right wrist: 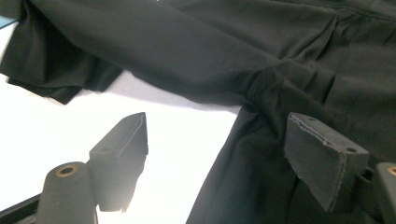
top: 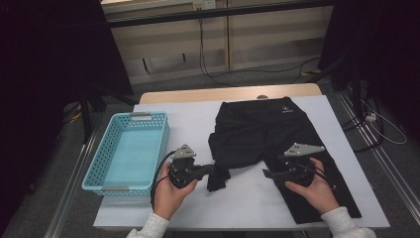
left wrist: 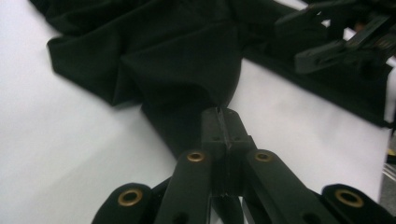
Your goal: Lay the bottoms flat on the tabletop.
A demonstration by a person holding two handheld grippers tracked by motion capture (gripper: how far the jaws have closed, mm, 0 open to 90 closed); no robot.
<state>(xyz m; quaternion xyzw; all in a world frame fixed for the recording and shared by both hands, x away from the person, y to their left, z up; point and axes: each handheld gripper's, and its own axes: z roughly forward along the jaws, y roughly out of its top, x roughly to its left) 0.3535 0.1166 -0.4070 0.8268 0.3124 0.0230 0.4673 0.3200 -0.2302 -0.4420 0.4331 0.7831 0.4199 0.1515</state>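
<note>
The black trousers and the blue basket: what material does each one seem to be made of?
The black trousers look like a thin, matte woven fabric: soft folds gather where the left gripper pinches one leg. The blue basket looks like moulded plastic, slightly glossy, with perforated lattice walls and stiff straight rims.

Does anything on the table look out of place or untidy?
Yes. The black trousers are uneven: one leg lies flat and straight, while the other is bunched and folded over, its end pinched in the left gripper.
</note>
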